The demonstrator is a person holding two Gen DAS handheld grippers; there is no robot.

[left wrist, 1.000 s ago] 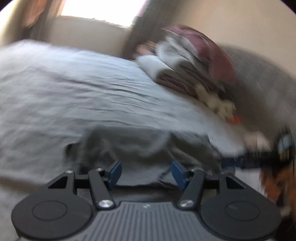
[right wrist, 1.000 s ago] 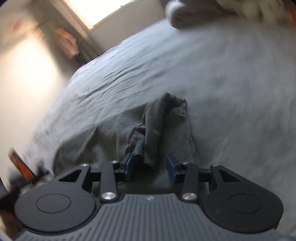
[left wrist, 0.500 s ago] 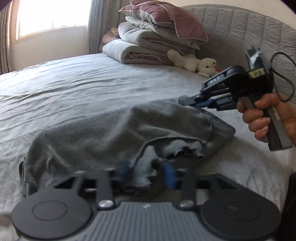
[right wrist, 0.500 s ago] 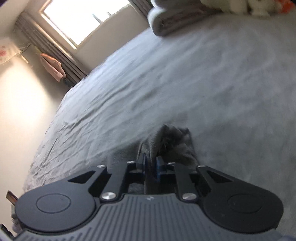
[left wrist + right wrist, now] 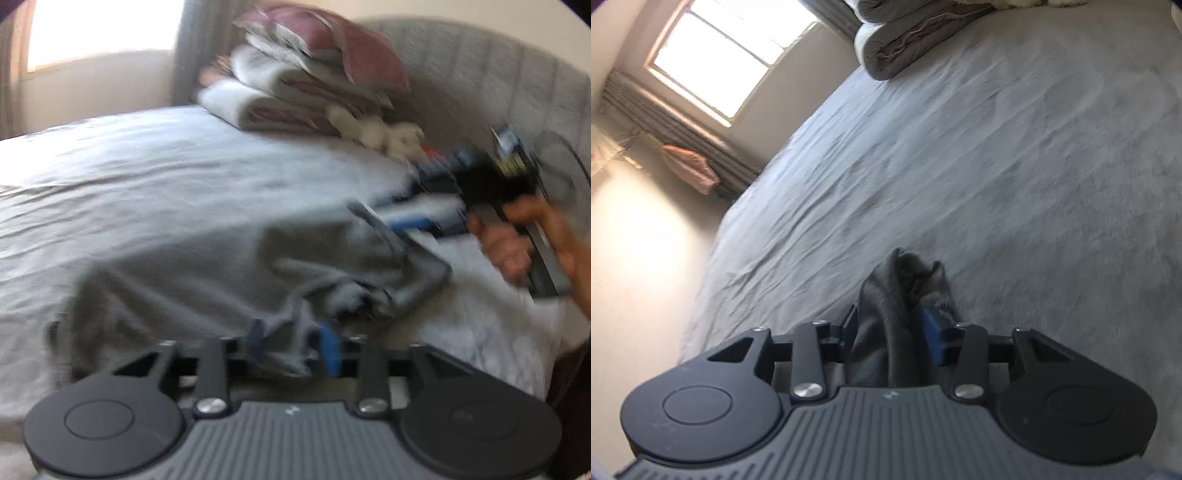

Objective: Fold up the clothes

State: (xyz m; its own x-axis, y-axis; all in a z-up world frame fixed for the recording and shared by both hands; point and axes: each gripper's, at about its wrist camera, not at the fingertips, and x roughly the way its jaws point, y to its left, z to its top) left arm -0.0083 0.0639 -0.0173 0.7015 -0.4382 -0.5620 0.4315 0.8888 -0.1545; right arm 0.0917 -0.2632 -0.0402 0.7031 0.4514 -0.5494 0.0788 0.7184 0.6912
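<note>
A grey garment (image 5: 207, 273) lies spread on the grey bedsheet (image 5: 155, 173). My left gripper (image 5: 293, 345) is shut on a bunched near edge of the garment. My right gripper (image 5: 399, 221), held by a hand at the right, grips the garment's far right corner and lifts it off the bed. In the right wrist view the right gripper (image 5: 892, 326) is shut on a fold of the grey garment (image 5: 890, 295), which rises between its blue pads above the bedsheet (image 5: 997, 166). The left wrist view is blurred.
A stack of folded bedding with a maroon pillow (image 5: 306, 85) and a white plush toy (image 5: 380, 133) sit by the quilted headboard (image 5: 480, 81). A rolled duvet (image 5: 905, 40) shows in the right wrist view. A window (image 5: 724, 55) and curtains stand beyond the bed.
Both grippers closed on the garment over the last second. The right gripper now lifts its corner up and to the right; the garment is stretched between the two.
</note>
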